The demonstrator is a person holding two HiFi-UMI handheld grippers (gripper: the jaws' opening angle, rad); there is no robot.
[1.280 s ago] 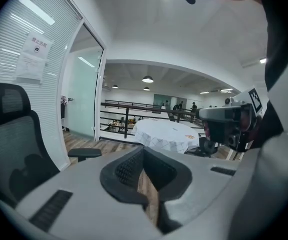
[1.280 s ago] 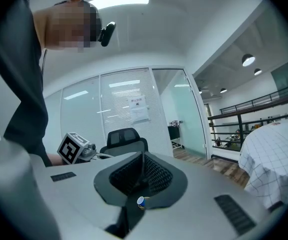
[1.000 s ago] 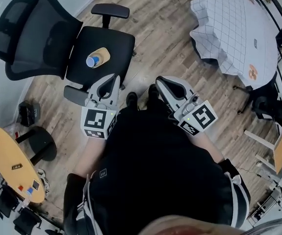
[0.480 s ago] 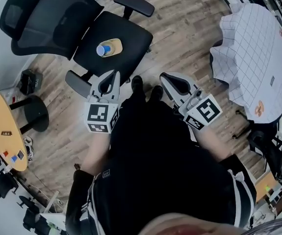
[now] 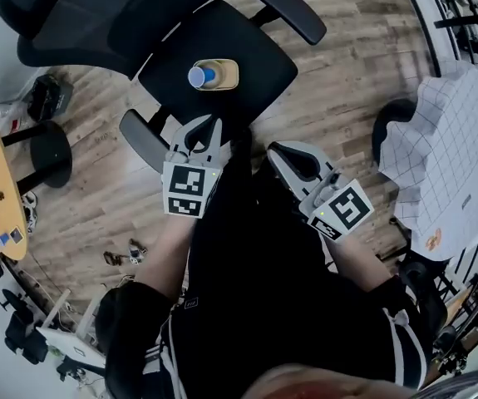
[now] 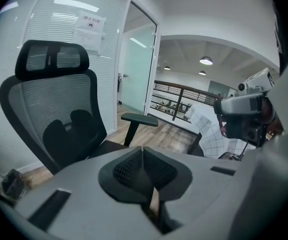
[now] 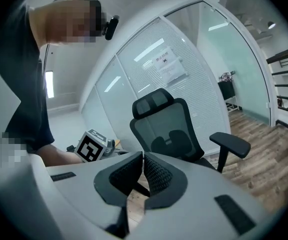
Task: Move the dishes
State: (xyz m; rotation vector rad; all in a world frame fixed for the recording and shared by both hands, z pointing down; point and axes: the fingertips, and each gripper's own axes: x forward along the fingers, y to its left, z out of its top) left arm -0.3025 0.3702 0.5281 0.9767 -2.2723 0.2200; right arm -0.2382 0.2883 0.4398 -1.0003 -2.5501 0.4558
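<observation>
Approach step: left hand-held gripper (image 5: 204, 125) and right hand-held gripper (image 5: 273, 148) both with jaws together, empty, near the office chair seat (image 5: 251, 52) bearing the tan dish (image 5: 222, 75) and blue cup (image 5: 199, 76); next move likely: open jaws, reach dish rim.

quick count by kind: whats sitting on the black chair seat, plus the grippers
cups: 1, the blue cup
dishes: 1, the tan dish
grippers: 2, the left gripper and the right gripper, both shut on nothing
total: 4
</observation>
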